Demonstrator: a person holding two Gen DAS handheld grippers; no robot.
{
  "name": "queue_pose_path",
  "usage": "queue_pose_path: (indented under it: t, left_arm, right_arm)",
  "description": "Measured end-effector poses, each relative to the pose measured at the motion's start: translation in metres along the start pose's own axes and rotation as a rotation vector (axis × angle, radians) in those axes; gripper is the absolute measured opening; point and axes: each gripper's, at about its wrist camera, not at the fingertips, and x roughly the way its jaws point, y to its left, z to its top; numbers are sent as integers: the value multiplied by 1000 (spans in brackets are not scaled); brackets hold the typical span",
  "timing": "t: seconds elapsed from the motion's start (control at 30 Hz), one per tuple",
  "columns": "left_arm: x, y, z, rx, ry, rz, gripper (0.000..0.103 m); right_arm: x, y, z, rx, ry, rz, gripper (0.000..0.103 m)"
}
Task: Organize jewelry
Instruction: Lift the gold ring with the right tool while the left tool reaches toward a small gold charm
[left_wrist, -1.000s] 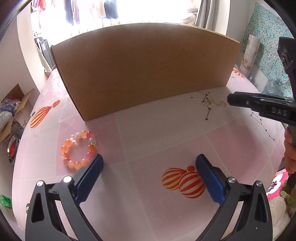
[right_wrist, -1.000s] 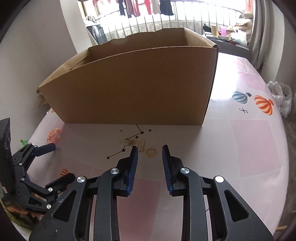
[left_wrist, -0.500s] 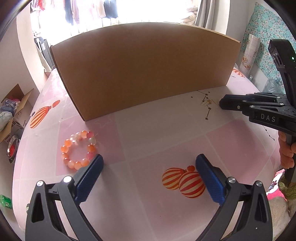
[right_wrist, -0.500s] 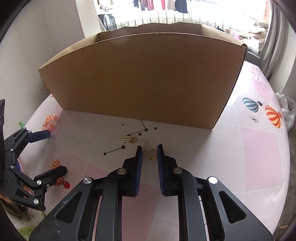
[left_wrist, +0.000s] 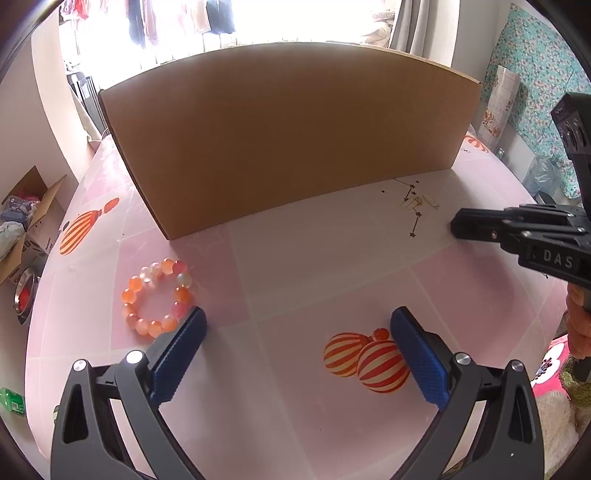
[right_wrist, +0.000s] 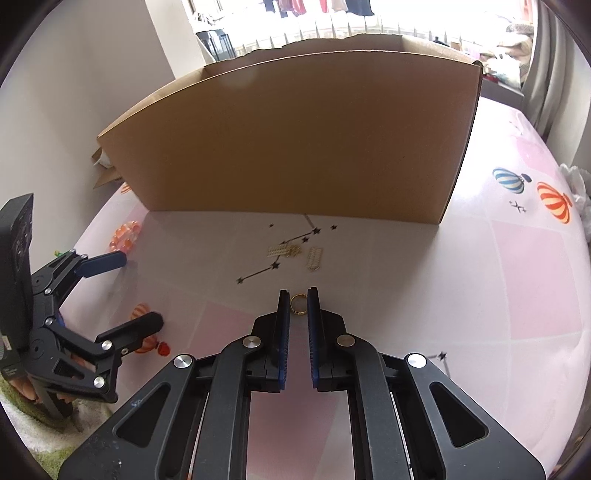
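Gold ring (right_wrist: 298, 305): lies on the surface in front of the cardboard box, between the tips of the right gripper's jaws; both blue pads stand right at its sides, though actual contact cannot be told.
Right gripper (right_wrist: 298, 295): jaws nearly together and closing, the ring between them; it points down at the surface short of the box's front wall.
Gold earrings (right_wrist: 314, 258): small flat gold pieces between the ring and the box, one strip alone, another (right_wrist: 283, 251) just left of it beside a tangle of gold too small to tell.
Bead bracelet (left_wrist: 157, 298): orange, pink and white beads in a loop, flat on the surface off the box's left front corner, touching or just beside the left gripper's left pad.
Left gripper (left_wrist: 297, 325): jaws spread wide, nothing between them, held over the surface in front of the box.
Writing: "DAS" in pale letters on the side of the right gripper's body (left_wrist: 557, 263); no other text legible.
Cardboard box (right_wrist: 295, 140): tall plain brown wall standing across the far side of the surface, open at the top, blocking the way beyond the jewelry.
Surface (left_wrist: 295, 258): pink and white squares with printed striped balloons (left_wrist: 365, 360) and black star lines (right_wrist: 275, 266).
Open room: bare surface right of the box's right corner and between the two grippers.
Edges: the surface curves away to the left of the box, where a small carton of clutter (left_wrist: 26, 218) sits on the floor.
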Motion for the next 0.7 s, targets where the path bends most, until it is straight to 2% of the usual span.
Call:
queue_pose_path:
  t: [0.37,0.53,0.57,0.7]
  left_arm:
    - [1,1,-1,-3,0,3,98]
    - [1,0,-1,-2,-4,3,98]
    - [1,0,-1,-1,-7,3,98]
    - [0,1,-3,4,-13,-2,98]
  right_arm:
    - [-4,-5,-5,10,11,58,10]
    - [-4,3,-5,-46,1,15,11]
    - [0,18,-7,-64,-2,2,11]
    - [2,29,-3,-125,-12,-48,11]
